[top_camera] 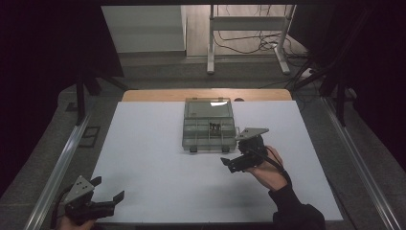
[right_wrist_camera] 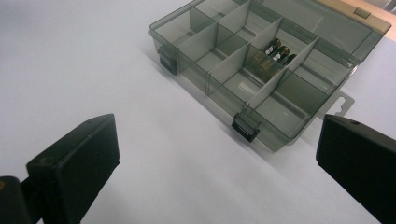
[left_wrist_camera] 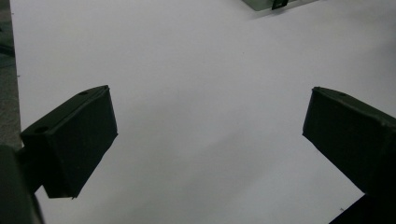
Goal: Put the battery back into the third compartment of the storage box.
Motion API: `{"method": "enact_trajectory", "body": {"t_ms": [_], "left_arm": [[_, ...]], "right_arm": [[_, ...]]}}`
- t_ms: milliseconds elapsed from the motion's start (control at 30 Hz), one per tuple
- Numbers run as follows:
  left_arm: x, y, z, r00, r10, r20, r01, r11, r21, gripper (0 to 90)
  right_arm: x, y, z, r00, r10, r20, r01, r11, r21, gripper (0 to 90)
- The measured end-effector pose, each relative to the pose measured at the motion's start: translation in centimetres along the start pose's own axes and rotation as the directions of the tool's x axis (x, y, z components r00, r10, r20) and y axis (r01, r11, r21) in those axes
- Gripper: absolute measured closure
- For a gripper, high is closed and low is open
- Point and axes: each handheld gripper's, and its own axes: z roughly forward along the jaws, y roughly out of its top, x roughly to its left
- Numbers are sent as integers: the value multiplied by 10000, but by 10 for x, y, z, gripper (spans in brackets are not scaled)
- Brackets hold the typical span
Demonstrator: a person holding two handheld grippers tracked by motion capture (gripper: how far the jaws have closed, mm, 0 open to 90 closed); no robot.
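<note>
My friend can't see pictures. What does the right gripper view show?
A clear plastic organizer box lies open on a white table, with small dark batteries in one compartment. The right gripper has its black jaws wide open, holding nothing.

My left gripper hovers over the bare white table, jaws spread wide with nothing between them. A corner of the grey box with a black latch sits at the top edge.

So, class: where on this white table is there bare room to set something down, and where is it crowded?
Bare: the broad white tabletop left of the clear grey plastic compartment box, reaching to the left claw. Also the strip right of the box. Crowded: the box's near right corner, where the open right claw sits close by.
</note>
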Motion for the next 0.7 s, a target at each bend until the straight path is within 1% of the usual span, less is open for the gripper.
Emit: {"method": "enact_trajectory", "body": {"t_ms": [167, 267, 367, 700], "left_arm": [[0, 0, 0, 10000, 25, -4, -25, 10000, 13, 34], [0, 0, 0, 10000, 30, -2, -30, 10000, 16, 34], [0, 0, 0, 10000, 31, 1, -31, 10000, 15, 34], [0, 0, 0, 10000, -47, 25, 47, 10000, -24, 32]], "right_arm": [[5, -6, -8, 9998, -161, 141, 162, 9999, -50, 0], [7, -10, -12, 9998, -146, 150, 148, 9999, -69, 0], [8, -15, -16, 9998, -96, 188, 98, 9999, -109, 0], [10, -34, -31, 9992, 152, 358, -133, 9985, -531, 0]]}}
